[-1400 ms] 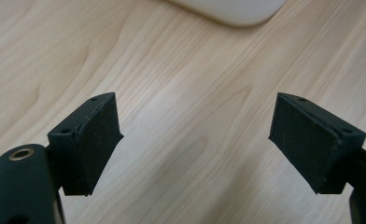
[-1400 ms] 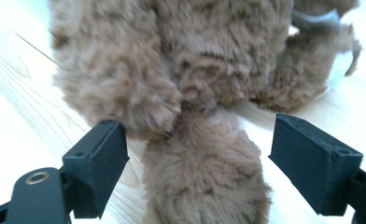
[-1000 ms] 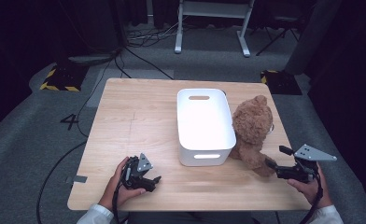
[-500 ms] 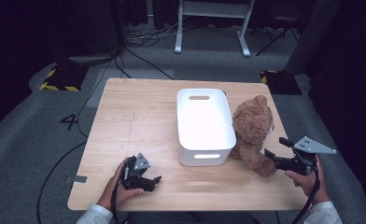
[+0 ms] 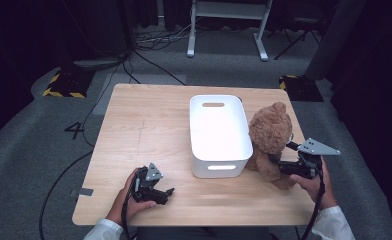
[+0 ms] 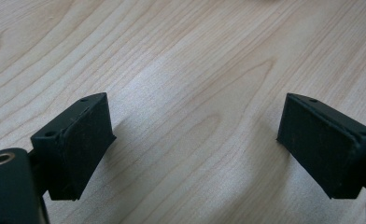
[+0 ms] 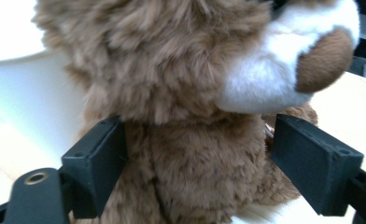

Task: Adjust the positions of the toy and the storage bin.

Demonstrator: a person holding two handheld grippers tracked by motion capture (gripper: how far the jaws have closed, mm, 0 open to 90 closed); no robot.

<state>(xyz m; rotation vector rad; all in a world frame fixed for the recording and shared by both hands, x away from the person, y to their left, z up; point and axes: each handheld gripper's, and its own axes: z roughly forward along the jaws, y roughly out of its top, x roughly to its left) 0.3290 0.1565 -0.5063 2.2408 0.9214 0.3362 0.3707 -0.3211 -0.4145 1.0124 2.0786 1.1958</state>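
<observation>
Brown plush fills my right tool (image 7: 197, 163): I've slid it in from the surface (image 5: 149, 130) edge, jaws apart around the teddy bear (image 5: 270, 135), which sits against the white bin (image 5: 218, 135). My left tool (image 6: 195, 149) has just been opening, empty. Clamping the bear looks next.

teddy bear (image 7: 186, 140) ears and legs cut off by frame edges, white bin (image 7: 27, 107) mostly hidden behind it
</observation>
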